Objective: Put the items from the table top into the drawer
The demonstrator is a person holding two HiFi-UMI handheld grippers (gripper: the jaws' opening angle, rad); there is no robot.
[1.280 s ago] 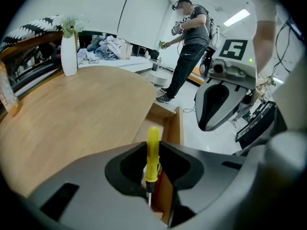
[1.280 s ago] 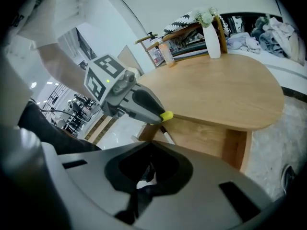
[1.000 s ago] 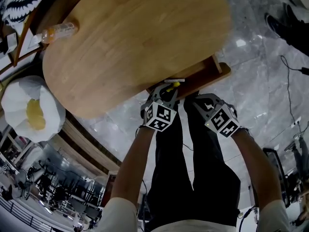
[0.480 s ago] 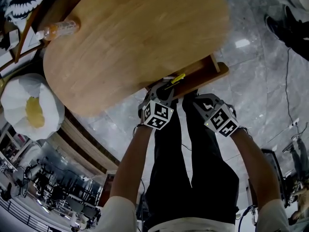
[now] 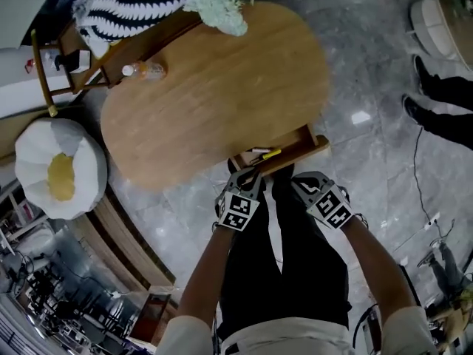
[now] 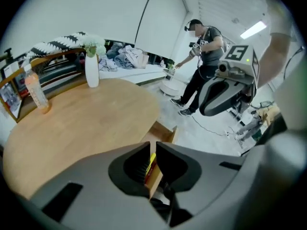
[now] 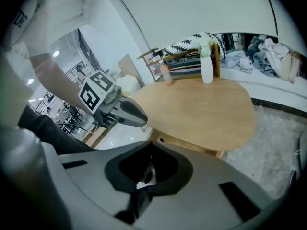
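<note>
The open wooden drawer [image 5: 309,151] juts from the near edge of the oval table [image 5: 222,102]. A yellow pen [image 5: 268,154] and a small white item [image 5: 258,150] lie inside it. My left gripper [image 5: 250,174] hangs just in front of the drawer; its jaws have just been closing and now stand open by a narrow slit with nothing between them [image 6: 152,147]. Through that slit the yellow pen [image 6: 152,159] shows below in the drawer [image 6: 166,134]. My right gripper [image 5: 288,179] hovers beside the left, shut and empty [image 7: 150,145]. An orange drink bottle [image 5: 145,69] and a white vase [image 6: 91,71] stand on the table's far side.
A white pouf with a yellow cushion [image 5: 60,170] sits left of the table. Behind the table is a chair with a striped blanket [image 5: 140,9]. A person [image 6: 204,56] stands across the room on the grey floor. A cable [image 5: 416,170] trails at the right.
Both grippers have risen away from the drawer, and the view has pulled back. The yellow pen, earlier at the left gripper's tips, now lies in the drawer. The left jaws are narrower.
</note>
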